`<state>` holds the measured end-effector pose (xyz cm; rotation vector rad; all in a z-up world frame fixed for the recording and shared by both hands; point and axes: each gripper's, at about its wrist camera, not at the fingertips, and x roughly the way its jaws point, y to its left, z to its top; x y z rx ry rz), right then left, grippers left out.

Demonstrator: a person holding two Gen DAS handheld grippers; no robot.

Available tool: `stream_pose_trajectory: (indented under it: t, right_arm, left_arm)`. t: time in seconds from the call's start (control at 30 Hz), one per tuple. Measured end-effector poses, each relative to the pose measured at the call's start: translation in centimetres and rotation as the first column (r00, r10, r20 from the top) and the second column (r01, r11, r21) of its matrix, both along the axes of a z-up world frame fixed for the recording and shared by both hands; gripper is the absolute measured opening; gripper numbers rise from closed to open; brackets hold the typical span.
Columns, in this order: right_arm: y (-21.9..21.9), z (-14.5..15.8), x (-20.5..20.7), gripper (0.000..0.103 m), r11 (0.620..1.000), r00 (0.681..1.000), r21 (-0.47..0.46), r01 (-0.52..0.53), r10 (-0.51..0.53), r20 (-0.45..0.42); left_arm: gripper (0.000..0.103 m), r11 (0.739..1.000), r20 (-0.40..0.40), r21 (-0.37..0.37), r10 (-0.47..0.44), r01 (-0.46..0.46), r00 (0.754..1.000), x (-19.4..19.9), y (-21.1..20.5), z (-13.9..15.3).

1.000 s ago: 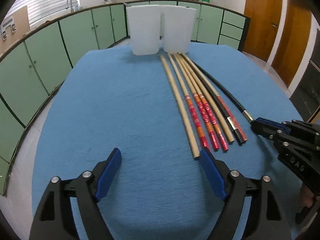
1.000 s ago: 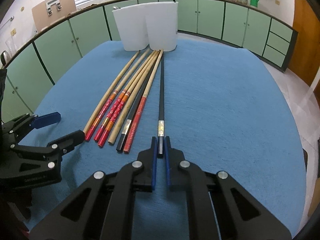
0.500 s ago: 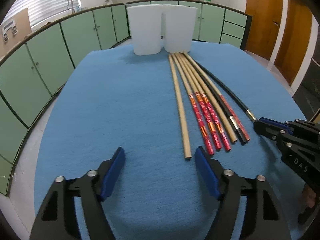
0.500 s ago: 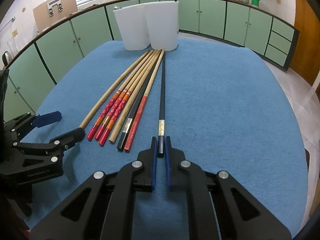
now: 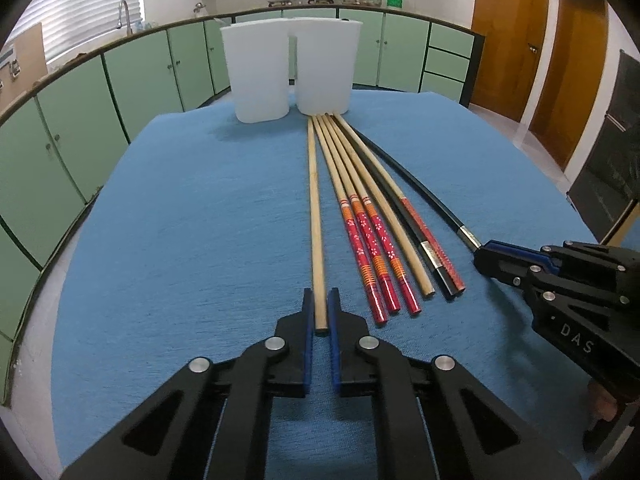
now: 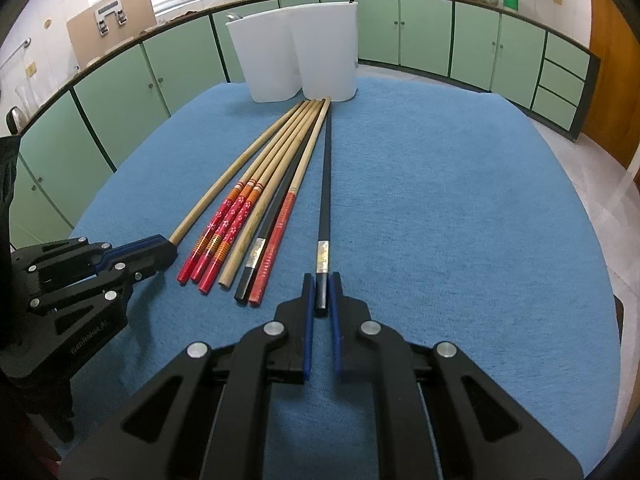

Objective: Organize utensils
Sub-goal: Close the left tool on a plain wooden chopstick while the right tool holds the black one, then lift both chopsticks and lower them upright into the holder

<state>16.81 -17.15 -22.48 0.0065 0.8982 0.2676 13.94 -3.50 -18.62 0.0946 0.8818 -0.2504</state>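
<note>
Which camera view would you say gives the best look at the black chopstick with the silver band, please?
The right wrist view: the black chopstick runs straight up the middle, silver band clear, its near end between the right gripper fingers. In the left wrist view the same chopstick curves along the right side, its end hidden by that gripper.

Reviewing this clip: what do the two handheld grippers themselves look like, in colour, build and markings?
Both are matte black, angular plastic frames with triangular cut-outs and round silver bolts. The left gripper and right gripper each carry thin blue pads on their inner finger faces. White lettering reads "DAS" on the right gripper's side and what looks like "GenRobot.AI" on the left's. No cables or sleeves show.
</note>
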Motion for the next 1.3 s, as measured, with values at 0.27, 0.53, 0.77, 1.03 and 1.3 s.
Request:
stream_pose_trajectory:
  t: [0.27,0.53,0.77,1.03,1.3]
  right_arm:
    - [-0.8,1.1,-0.3,0.006,1.0,0.999,0.014,0.023,-0.024,0.027]
    - [-1.3,4.9,-0.5,0.006,1.0,0.993,0.015,0.022,-0.023,0.112]
    - [-2.2,9.6,0.0,0.006,0.999,0.98,0.041,0.013,-0.021,0.2]
    - [-2.8,14.5,1.3,0.006,0.997,0.966,0.073,-0.017,-0.003,0.259]
    - [-2.4,18.6,3.9,0.006,0.996,0.962,0.049,-0.075,0.059,0.267]
  left_arm:
    - [0.006,1.0,0.056,0.008,0.01,-0.01,0.998,-0.6,1.0,2.4]
    - [0.006,1.0,0.167,0.005,0.004,-0.004,0.986,-1.4,1.7,7.2]
    - [0.006,1.0,0.268,-0.02,-0.006,0.011,0.963,-1.6,2.0,11.8]
    - [0.006,0.999,0.349,-0.031,-0.018,0.031,0.937,-0.1,1.7,15.5]
    - [0.006,0.998,0.38,-0.041,-0.026,0.045,0.924,2.4,2.1,17.7]
